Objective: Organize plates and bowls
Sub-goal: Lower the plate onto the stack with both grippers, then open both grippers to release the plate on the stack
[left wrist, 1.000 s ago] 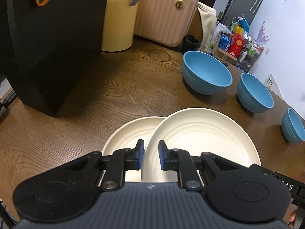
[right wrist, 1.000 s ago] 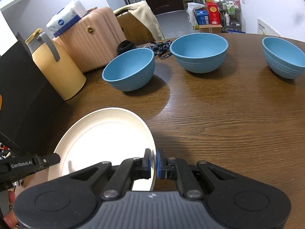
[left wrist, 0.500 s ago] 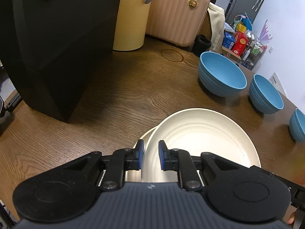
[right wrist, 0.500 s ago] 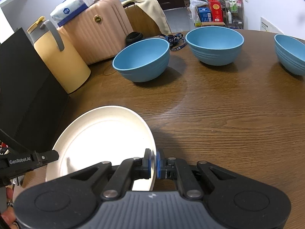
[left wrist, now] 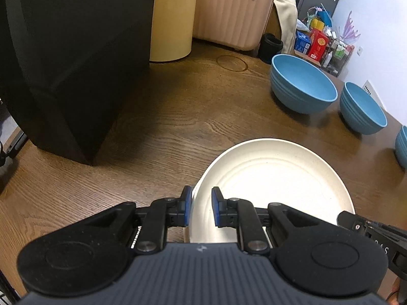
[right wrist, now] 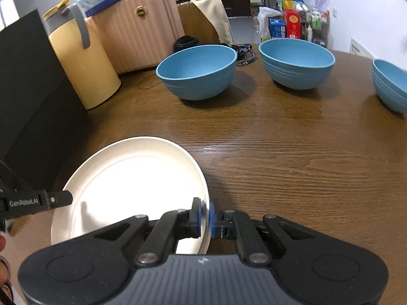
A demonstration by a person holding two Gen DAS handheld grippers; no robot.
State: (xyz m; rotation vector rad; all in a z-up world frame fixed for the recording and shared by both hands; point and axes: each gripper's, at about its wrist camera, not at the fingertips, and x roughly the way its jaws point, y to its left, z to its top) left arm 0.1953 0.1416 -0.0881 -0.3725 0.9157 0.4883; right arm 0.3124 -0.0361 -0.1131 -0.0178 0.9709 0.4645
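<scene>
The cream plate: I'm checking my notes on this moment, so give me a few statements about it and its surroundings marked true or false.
1. The right gripper is clamped on the cream plate's rim. True.
2. The left gripper is shut tight on the plate. False: its jaws stand apart around the rim.
3. Three blue bowls are nested together. False: the nearest blue bowl and the two others stand apart on the table.
4. A yellow jug stands beside a pink suitcase. True.
</scene>
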